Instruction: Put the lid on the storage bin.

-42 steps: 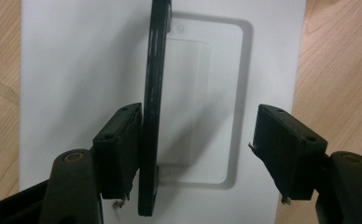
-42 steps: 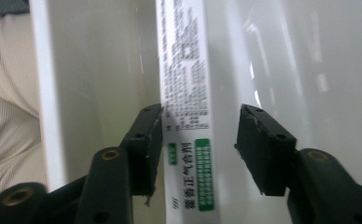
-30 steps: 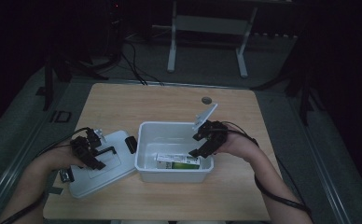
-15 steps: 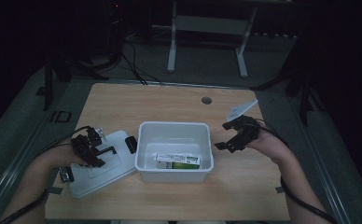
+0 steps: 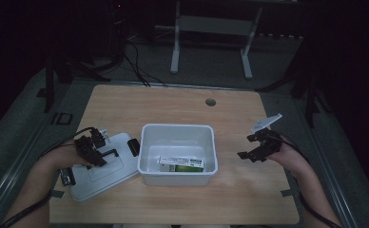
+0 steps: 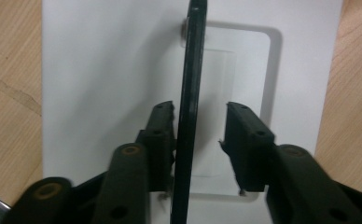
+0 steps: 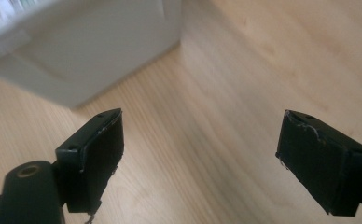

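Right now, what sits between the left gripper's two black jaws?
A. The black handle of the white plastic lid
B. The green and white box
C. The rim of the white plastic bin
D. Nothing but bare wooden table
A: in the left gripper view the thin black handle of the white plastic lid stands between the left gripper's jaws, a gap showing on one side.

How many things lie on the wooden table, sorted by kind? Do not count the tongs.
Open white plastic box: 1
White plastic lid with a black handle: 1
White and green carton inside the box: 1
Total: 3
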Motion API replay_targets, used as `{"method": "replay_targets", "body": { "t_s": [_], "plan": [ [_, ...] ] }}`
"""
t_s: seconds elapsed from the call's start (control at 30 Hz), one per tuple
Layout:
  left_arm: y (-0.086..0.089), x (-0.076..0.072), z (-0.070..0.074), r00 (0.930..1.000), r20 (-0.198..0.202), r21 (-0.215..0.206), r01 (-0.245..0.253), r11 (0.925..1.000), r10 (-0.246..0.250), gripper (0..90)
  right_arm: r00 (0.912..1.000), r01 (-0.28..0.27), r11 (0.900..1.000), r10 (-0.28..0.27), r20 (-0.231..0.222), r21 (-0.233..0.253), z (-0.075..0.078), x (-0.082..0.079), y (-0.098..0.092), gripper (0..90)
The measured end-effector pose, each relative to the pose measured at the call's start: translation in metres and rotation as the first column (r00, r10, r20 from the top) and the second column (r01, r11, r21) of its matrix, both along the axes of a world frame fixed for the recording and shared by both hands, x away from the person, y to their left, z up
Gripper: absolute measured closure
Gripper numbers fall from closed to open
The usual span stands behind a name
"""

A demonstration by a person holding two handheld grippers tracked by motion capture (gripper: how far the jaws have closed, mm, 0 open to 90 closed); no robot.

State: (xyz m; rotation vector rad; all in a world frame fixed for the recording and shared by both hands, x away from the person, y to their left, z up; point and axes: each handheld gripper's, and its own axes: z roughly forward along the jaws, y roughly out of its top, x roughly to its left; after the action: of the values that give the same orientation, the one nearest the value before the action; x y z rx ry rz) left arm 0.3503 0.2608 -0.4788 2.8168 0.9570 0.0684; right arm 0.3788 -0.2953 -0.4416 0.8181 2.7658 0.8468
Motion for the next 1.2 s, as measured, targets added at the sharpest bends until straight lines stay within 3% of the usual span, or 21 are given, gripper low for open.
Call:
{"method": "replay_targets", "body": {
  "t_s": [0.03,0.1,0.23,0.4,0.73,0.93,1.2],
  "plan": [
    [0.000,0.000,0.000,1.0000,0.000,0.000,0.000,1.0000,0.000,65.6,1.0000,0.000,1.000,0.000,0.000,0.000,0.000,0.000,0.000,14.4],
    [-0.001,0.002,0.001,1.0000,-0.005,-0.004,-0.001,1.0000,0.001,68.4,0.9996,0.011,1.000,-0.011,-0.026,-0.006,-0.015,0.000,-0.004,14.5],
    [-0.001,0.004,0.004,1.0000,-0.006,-0.001,0.005,1.0000,-0.005,79.2,0.9987,0.017,0.999,-0.020,-0.047,-0.051,-0.032,-0.001,-0.003,14.6],
    [0.000,0.005,0.006,0.9999,-0.008,0.017,0.015,0.9997,-0.015,83.4,0.9978,0.017,0.999,-0.020,-0.063,-0.050,-0.045,-0.001,0.000,14.6],
    [0.010,0.001,0.018,0.9998,-0.016,0.004,0.007,1.0000,-0.007,83.7,0.9971,0.023,0.999,-0.026,-0.071,-0.041,-0.054,-0.004,0.001,14.6],
    [0.017,-0.008,0.028,0.9990,-0.025,-0.020,0.037,0.9991,-0.037,83.7,0.9977,0.024,0.999,-0.026,-0.063,-0.034,-0.054,-0.005,0.002,14.6],
    [0.018,-0.017,0.049,0.9973,-0.021,-0.013,0.070,0.9975,-0.070,83.8,0.9983,0.024,0.999,-0.026,-0.052,-0.027,-0.054,-0.007,0.000,14.6]
  ]
}}
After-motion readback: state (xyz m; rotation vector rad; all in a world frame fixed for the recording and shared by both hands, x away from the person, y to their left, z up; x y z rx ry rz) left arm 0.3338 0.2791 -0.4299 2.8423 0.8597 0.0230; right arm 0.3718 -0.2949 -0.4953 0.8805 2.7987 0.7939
